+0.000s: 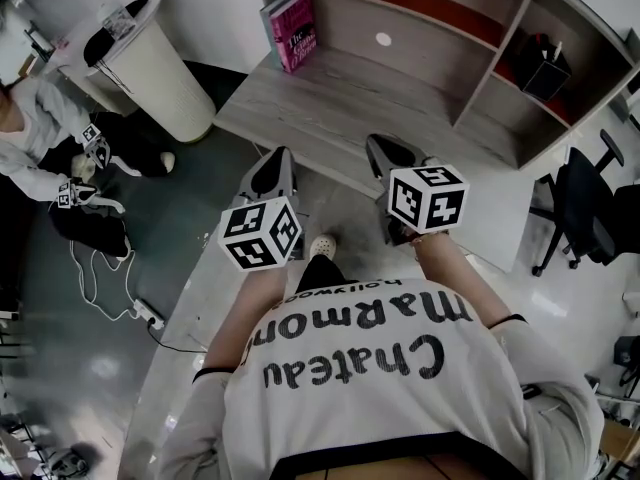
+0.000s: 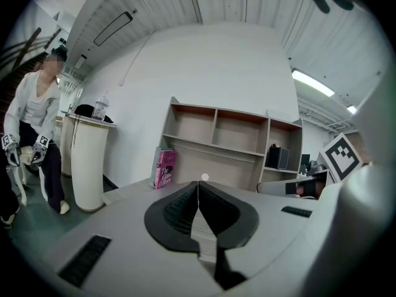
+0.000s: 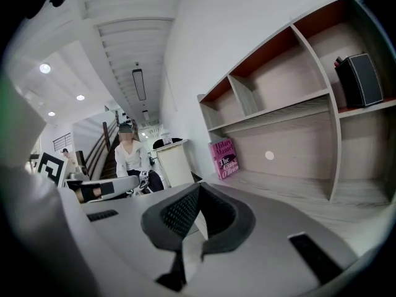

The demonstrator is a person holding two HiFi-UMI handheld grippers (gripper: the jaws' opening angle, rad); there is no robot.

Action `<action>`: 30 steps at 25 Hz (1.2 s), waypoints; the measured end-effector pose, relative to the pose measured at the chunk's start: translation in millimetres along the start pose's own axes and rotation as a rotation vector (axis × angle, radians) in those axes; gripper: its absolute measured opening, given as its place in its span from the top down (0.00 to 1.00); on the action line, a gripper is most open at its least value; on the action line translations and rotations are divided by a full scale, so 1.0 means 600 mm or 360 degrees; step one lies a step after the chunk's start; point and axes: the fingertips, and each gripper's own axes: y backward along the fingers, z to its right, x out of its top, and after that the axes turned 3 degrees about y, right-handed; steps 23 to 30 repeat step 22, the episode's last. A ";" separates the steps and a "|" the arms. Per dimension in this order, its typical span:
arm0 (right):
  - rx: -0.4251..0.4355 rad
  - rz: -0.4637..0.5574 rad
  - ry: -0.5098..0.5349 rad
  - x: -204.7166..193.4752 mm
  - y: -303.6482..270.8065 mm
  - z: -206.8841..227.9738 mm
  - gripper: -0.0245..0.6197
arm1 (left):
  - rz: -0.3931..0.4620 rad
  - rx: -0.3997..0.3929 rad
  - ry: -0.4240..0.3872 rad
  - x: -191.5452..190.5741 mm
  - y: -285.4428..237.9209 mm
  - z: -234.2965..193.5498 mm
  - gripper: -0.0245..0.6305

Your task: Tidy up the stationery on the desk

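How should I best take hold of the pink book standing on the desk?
Grip the pink book at its top edge, coming from above, jaws across its thickness. It stands upright with its cover facing out and its back toward the shelf unit, so the top edge seems the freest.

Overhead head view; gripper views toward desk

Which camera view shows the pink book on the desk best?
The head view: the pink book is largest there, with its cover and top edge visible. Both gripper views show it smaller, cover only.
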 end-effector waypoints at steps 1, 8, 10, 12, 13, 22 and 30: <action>0.0000 -0.0002 0.0004 -0.001 -0.001 -0.001 0.94 | -0.0001 0.0001 0.0002 -0.001 0.000 -0.001 0.94; -0.0004 -0.0010 0.0006 -0.002 -0.006 0.000 0.94 | -0.0012 -0.0002 0.0023 -0.006 -0.002 -0.006 0.94; 0.0002 -0.0024 0.0011 -0.006 -0.008 -0.003 0.94 | -0.0020 -0.0001 0.0030 -0.008 -0.001 -0.009 0.94; 0.0007 -0.0036 0.0008 -0.010 -0.010 -0.005 0.94 | -0.0027 -0.0003 0.0031 -0.011 -0.001 -0.009 0.94; 0.0008 -0.0040 0.0006 -0.011 -0.011 -0.005 0.94 | -0.0029 -0.0004 0.0030 -0.011 -0.001 -0.009 0.94; -0.0002 -0.0050 -0.0003 -0.012 -0.021 0.004 0.94 | -0.0041 -0.0005 0.0036 -0.013 -0.009 -0.014 0.94; -0.0002 -0.0050 -0.0003 -0.012 -0.021 0.004 0.94 | -0.0041 -0.0005 0.0036 -0.013 -0.009 -0.014 0.94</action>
